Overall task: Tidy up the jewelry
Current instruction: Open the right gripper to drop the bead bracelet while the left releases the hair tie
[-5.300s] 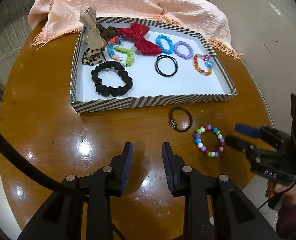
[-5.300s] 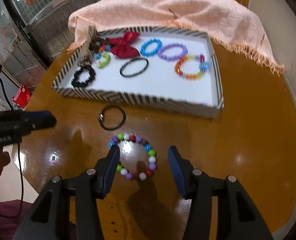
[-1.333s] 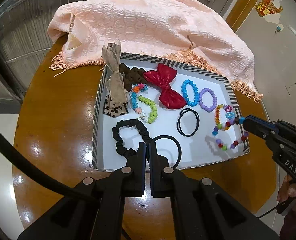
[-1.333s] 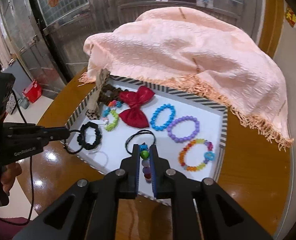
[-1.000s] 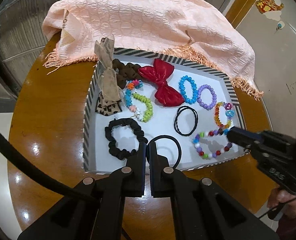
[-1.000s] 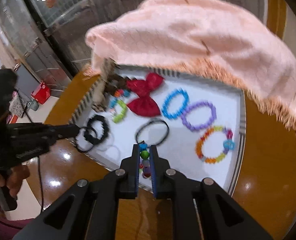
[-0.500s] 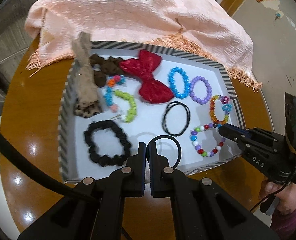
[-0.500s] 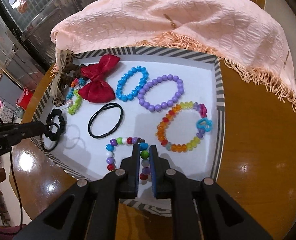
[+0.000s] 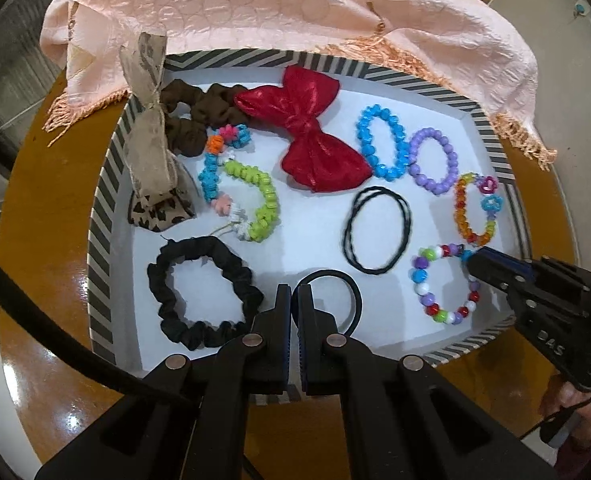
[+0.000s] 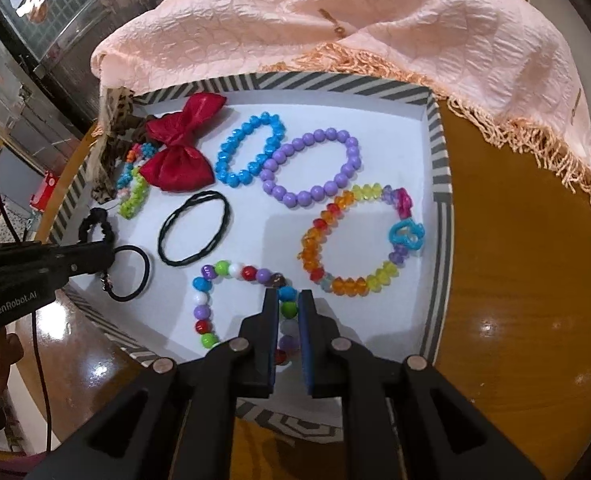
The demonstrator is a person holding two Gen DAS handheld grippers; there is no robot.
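Observation:
A striped tray [image 9: 99, 240] with a white floor holds the jewelry. My left gripper [image 9: 294, 292] is shut on a black hair tie [image 9: 355, 300], whose loop hangs low over the tray's near edge. In the right wrist view that gripper [image 10: 109, 254] comes in from the left with the hair tie [image 10: 145, 276]. My right gripper [image 10: 287, 296] is opening. The multicoloured bead bracelet [image 10: 201, 308] lies on the tray floor with some of its beads between the parted fingers, which no longer pinch them. The left wrist view shows the right gripper [image 9: 471, 260] at the bracelet [image 9: 419, 276].
Also in the tray are a red bow [image 9: 307, 136], blue [image 9: 379, 144], purple [image 9: 433, 160] and rainbow [image 9: 475, 208] bracelets, a thin black tie [image 9: 375, 232], a black scrunchie [image 9: 203, 288] and a leopard bow [image 9: 151, 160]. A pink cloth [image 9: 275, 12] drapes over the far rim. The round wooden table [image 10: 515, 280] surrounds it.
Both grippers have sunk closer to the tray. The bead bracelet now rests on the tray floor and the right jaws have parted a little. The left gripper keeps the hair tie.

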